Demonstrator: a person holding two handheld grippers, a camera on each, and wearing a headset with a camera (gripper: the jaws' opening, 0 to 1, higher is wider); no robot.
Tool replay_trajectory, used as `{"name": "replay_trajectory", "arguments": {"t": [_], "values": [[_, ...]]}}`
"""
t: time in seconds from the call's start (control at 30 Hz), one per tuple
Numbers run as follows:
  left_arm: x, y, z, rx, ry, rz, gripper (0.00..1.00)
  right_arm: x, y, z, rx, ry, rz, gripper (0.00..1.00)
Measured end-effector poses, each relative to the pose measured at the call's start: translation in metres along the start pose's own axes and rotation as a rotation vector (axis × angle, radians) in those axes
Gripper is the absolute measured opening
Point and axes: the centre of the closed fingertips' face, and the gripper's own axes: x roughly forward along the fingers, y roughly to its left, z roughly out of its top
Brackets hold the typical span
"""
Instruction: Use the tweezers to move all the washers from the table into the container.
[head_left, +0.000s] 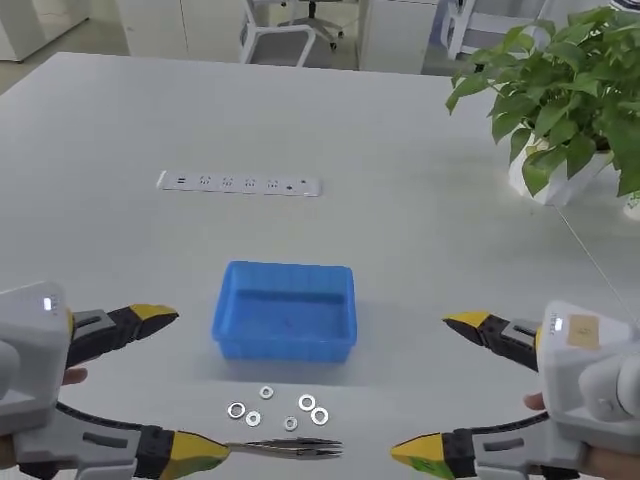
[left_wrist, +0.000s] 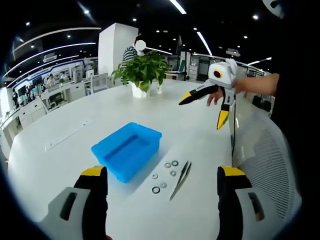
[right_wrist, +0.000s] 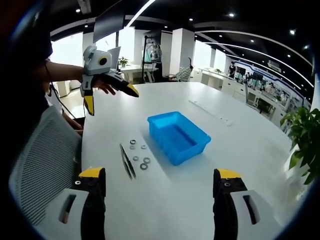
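Six washers (head_left: 290, 424), perhaps, noted on the table (head_left: 400, 150) between tweezers (head_left: 290, 448) and container (head_left: 286, 310). Found left gripper (head_left: 200, 383) and right gripper (head_left: 421, 386) wide open, empty. Feared flat tweezers slipping from the jaws, scattering washers.

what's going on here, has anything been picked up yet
A person holds a two-jaw gripper in each hand over a white table. The left gripper and the right gripper are both open and hold nothing. Six washers lie on the table on the person's side of the blue container, which looks empty. The tweezers lie just beyond the washers, nearer the person, untouched. No washer has been moved yet.
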Motion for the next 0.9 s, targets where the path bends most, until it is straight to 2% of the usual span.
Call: {"name": "replay_trajectory", "arguments": {"t": [0.33, 0.6, 0.9], "values": [[0.008, -0.001, 0.0, 0.038, 0.023, -0.045, 0.9, 0.009, 0.004, 0.004, -0.055, 0.014, 0.051, 0.8], [0.018, -0.003, -0.008, 0.074, 0.058, -0.092, 0.83, 0.021, 0.01, 0.004, -0.118, 0.033, 0.112, 0.7], [0.026, -0.005, -0.019, 0.118, 0.098, -0.142, 0.71, 0.034, 0.019, 0.004, -0.187, 0.066, 0.188, 0.57]]}}
